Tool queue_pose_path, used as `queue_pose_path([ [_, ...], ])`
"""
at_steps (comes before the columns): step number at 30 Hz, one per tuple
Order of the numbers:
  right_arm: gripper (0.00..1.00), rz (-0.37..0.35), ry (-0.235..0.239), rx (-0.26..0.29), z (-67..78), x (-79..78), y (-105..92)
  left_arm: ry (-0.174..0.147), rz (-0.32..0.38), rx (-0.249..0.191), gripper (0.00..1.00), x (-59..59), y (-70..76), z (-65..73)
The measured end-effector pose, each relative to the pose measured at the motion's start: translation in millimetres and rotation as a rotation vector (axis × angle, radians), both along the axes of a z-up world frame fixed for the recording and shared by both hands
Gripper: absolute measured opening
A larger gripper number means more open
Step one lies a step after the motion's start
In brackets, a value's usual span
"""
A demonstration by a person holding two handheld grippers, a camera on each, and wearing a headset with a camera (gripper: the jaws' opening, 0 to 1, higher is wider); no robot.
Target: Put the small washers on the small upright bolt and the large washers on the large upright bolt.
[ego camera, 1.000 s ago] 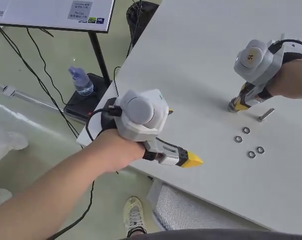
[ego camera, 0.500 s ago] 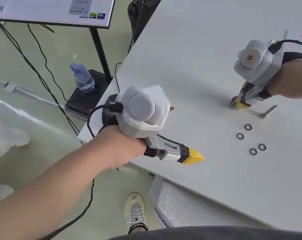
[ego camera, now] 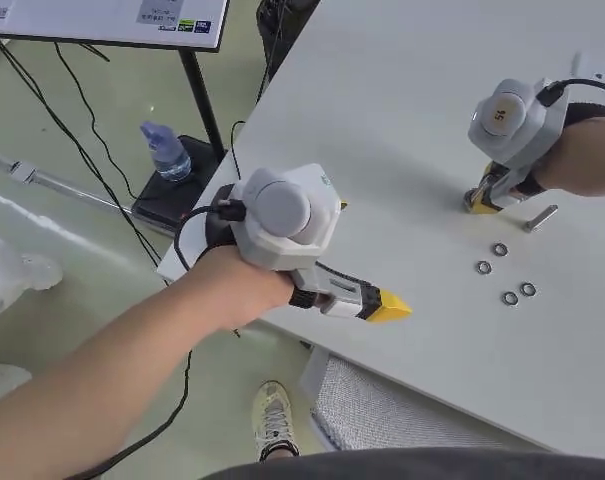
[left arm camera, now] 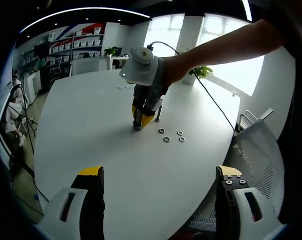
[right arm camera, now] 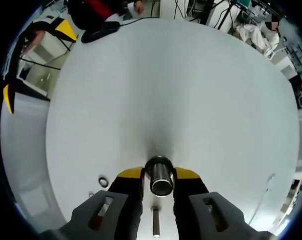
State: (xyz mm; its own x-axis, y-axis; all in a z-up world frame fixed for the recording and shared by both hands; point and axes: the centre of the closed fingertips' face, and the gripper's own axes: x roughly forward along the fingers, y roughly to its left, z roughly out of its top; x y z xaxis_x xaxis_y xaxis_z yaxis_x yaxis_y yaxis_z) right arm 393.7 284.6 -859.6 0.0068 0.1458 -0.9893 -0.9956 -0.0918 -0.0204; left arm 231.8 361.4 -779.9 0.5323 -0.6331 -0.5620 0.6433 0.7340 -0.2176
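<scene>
White table [ego camera: 382,100] carries everything, and the work sits toward its right side, a bit in from the near edge. L gripper [left arm camera: 159,171] hovers just inside that near edge w/ jaws spread wide and nothing in them, prob. parked there so it's free to fetch. R gripper [ego camera: 482,200] is further in, tip down at the tabletop, jaws clamped on the large bolt [right arm camera: 160,184], which stands head-down, shaft up. My guess is it's being held upright so rings can drop over it. The small bolt [ego camera: 540,218] lies flat on the table just beside the R gripper, so it isn't set up yet. Four washers [ego camera: 483,267] lie loose in a cluster nearer the edge, none on a bolt (can't tell small from large at this range). Task looks barely begun.
</scene>
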Motion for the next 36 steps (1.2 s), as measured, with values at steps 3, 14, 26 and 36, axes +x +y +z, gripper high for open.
queue_pose_path([
  [3,0.22,-0.003,0.002,0.001,0.1,-0.1,-0.1,0.001,-0.008,0.006,0.93,-1.2,-0.5,-0.7],
  [14,0.22,-0.005,-0.002,0.008,-1.7,-0.6,-2.4,-0.005,-0.026,0.019,0.93,-3.3,-1.3,-1.1],
  [26,0.23,0.007,-0.002,0.014,2.3,-7.9,-1.3,-0.001,-0.028,0.032,0.91,-8.1,1.0,-3.1],
  [36,0.37,0.008,0.013,0.015,4.0,-10.2,-1.4,-0.002,-0.017,0.033,0.9,-3.8,1.9,-0.1],
])
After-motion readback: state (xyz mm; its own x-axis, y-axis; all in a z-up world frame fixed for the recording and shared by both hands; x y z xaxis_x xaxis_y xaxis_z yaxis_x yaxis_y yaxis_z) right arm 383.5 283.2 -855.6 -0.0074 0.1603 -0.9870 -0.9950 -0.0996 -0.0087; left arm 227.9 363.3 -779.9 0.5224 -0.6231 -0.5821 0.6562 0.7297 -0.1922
